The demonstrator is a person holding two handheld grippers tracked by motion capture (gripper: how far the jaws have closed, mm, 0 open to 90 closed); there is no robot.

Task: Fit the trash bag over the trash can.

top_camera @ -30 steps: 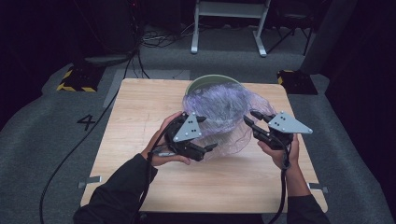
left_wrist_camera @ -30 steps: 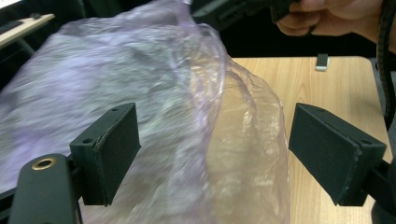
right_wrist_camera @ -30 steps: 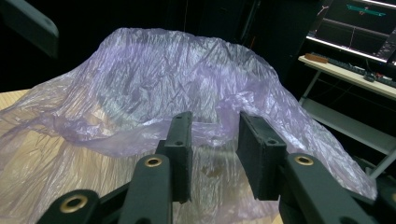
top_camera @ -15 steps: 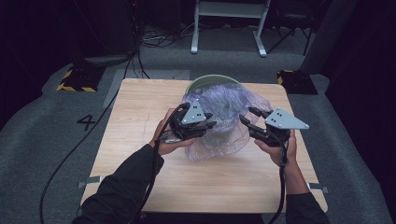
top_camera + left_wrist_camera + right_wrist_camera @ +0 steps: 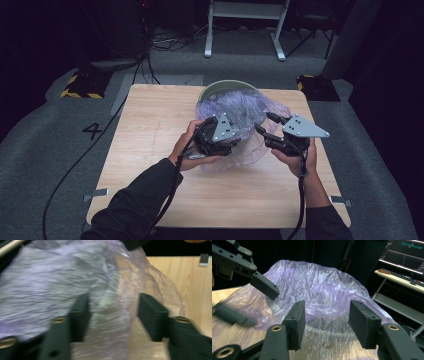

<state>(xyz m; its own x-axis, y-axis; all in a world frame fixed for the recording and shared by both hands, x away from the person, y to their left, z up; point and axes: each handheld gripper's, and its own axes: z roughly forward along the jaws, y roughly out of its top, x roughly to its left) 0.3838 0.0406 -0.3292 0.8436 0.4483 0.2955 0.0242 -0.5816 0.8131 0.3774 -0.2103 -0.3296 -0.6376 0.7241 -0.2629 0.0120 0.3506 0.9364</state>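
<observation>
Resting on grey carpet, a square wooden table [image 5: 150, 150] takes up the middle of the high view. At its far edge stands a pale green bin [image 5: 220, 89], with only part of its rim visible. A thin, crinkled, see-through purple bag [image 5: 250, 107] is draped over the bin and spills forward onto the tabletop toward the person. The person's dark sleeves come in from the near edge of the table, and each hand holds a black gripper.

The left gripper [image 5: 235, 145] sits at the bag's near left side, against the plastic. In the left gripper view its jaws stand apart, with a loose fold of the bag [image 5: 112, 302] lying between them; the picture is blurred, so contact with the pads cannot be told.

The right gripper [image 5: 261, 129] is at the bag's near right side, close to the plastic. In the right gripper view its jaws are spread wide, with the bag [image 5: 322, 295] rising just beyond them and nothing clamped. The left gripper's [image 5: 247, 307] parted jaws show there too, at the bag's other side.
</observation>
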